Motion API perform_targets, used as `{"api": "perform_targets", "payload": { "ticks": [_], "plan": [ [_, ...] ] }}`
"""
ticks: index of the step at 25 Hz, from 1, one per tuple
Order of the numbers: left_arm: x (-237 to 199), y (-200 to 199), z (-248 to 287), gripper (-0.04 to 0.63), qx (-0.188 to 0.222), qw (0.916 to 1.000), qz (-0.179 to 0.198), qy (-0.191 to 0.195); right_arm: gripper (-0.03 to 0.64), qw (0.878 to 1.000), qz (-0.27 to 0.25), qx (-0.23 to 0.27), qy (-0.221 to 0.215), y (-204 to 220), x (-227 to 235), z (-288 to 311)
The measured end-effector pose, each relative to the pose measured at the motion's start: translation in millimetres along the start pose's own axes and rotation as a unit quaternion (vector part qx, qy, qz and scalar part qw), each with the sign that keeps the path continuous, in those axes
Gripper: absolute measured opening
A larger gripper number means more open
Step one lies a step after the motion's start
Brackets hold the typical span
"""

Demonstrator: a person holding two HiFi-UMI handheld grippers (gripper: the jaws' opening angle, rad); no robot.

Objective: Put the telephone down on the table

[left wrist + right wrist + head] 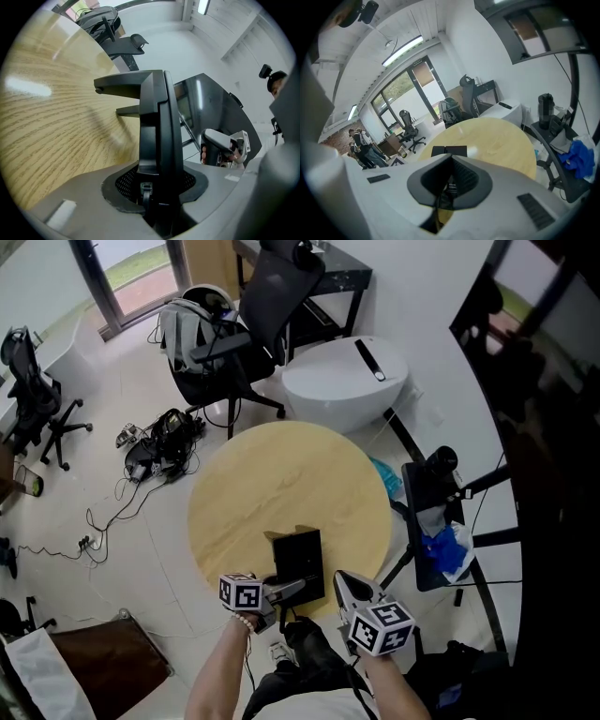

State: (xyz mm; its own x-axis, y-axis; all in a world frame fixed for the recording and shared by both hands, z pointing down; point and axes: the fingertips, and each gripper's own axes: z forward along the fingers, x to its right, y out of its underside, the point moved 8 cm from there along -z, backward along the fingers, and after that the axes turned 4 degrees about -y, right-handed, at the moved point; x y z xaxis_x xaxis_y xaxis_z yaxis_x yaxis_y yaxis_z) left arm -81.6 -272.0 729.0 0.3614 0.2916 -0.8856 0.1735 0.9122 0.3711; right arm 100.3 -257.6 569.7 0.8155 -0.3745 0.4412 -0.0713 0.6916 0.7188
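The telephone is a flat black device at the near edge of the round wooden table. My left gripper is shut on its near edge. In the left gripper view the telephone stands edge-on between the jaws, close beside the tabletop; whether it touches the wood I cannot tell. My right gripper hovers just right of the telephone, jaws together and empty. In the right gripper view the telephone shows beyond the closed jaws.
A black office chair with a bag on it and a white rounded unit stand beyond the table. Cables lie on the floor at left. A black stand with blue cloth is close on the right.
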Motion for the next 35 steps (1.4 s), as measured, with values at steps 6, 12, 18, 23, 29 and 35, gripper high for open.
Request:
{"api": "perform_targets", "payload": {
  "ticks": [6,12,18,23,29,35],
  "plan": [
    [-1.4,-1.5,-1.1,0.163,-0.014,0.9996,0.018,-0.015,0.006,1.000,0.004,0.000,0.001,-1.2,2.6,-1.3],
    [-4.6,-0.9,-5.7,0.175,-0.034,0.9969,0.032,-0.063,0.006,1.000,0.005,0.002,-0.002,-1.2,2.8,-1.9],
    [-7.5,0.5,-6.6,0.197,-0.034,0.9945,0.026,-0.096,0.006,1.000,0.003,0.004,-0.007,-0.1,3.1,-4.0],
    [-9.5,-2.0,-7.1,0.255,-0.056,0.9867,0.044,-0.146,0.006,1.000,0.006,0.004,-0.007,0.2,5.9,-7.0],
    [-9.0,-2.0,-10.1,0.278,-0.055,0.9822,0.060,-0.169,0.006,1.000,0.004,0.003,-0.012,-0.7,3.0,-5.4],
    [-10.1,-0.9,-13.8,0.287,-0.034,0.9809,0.065,-0.180,0.006,1.000,0.003,-0.001,-0.014,0.6,2.7,-4.9]
  ]
}}
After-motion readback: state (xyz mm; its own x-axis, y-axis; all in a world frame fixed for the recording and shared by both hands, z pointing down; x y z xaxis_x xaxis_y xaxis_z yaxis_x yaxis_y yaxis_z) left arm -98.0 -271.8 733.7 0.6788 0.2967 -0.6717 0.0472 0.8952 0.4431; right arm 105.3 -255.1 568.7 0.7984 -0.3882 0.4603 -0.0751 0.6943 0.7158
